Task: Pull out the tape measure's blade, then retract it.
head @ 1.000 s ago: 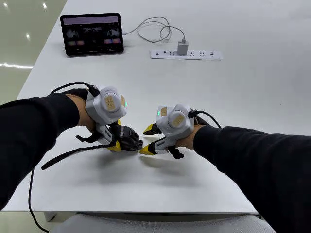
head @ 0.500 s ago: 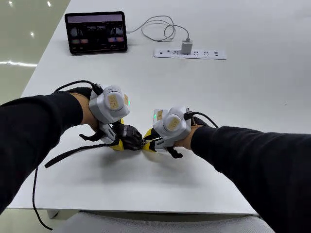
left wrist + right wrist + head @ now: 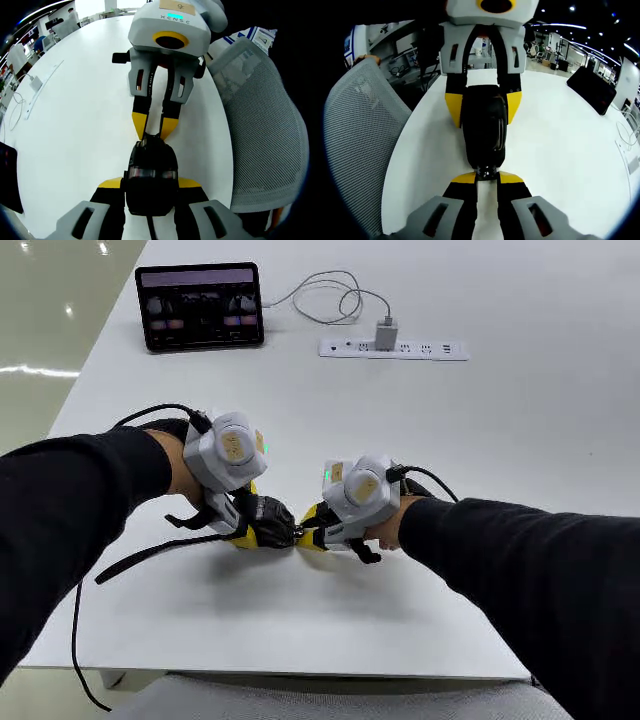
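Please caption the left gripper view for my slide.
Left gripper holds the tape measure; right gripper pinches its blade tip.

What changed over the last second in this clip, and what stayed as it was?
The right gripper moved in toward the tape measure, and its jaws, open a second ago, closed onto the blade hook. The left gripper kept its hold on the case. No blade is drawn out yet. The tablet and power strip are unchanged.
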Tool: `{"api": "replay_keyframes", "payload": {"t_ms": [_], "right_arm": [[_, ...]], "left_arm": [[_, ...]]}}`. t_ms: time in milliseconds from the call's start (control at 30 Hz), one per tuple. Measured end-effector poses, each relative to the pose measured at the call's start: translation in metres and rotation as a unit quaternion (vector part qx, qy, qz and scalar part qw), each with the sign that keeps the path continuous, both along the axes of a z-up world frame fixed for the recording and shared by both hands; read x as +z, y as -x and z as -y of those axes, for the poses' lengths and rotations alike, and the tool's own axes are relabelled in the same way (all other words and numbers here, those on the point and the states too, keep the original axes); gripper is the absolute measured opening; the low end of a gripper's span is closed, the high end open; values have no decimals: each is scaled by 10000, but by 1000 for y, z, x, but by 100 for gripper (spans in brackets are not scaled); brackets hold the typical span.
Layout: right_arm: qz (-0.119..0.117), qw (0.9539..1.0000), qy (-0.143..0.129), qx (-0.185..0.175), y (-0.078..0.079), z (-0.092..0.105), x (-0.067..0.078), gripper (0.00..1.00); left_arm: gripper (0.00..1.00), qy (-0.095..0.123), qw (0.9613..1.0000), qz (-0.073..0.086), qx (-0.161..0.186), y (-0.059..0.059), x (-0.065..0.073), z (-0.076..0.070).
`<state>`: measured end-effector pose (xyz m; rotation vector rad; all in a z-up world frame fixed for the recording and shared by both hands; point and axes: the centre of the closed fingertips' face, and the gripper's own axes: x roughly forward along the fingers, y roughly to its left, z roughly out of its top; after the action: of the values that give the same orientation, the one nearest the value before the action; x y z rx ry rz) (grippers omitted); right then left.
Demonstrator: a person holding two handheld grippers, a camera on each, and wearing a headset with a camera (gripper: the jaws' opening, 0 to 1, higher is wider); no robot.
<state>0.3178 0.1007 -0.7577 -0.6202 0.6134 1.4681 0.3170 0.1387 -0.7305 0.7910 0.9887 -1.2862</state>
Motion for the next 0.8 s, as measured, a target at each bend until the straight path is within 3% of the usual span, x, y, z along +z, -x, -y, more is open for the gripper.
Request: {"api": "replay_keyframes", "payload": {"t_ms": [367, 667, 800], "right_arm": [[-30, 10000, 40, -25, -2, 11, 0, 9], [-23, 9998, 172, 123, -1, 7, 0, 12], [-151, 9999, 26, 54, -1, -1, 3, 13]], "left_arm": [[34, 1, 10000, -4, 13, -1, -1, 0], [34, 20, 10000, 6, 34, 0, 0, 0], [34, 23, 10000, 6, 47, 0, 0, 1]]}}
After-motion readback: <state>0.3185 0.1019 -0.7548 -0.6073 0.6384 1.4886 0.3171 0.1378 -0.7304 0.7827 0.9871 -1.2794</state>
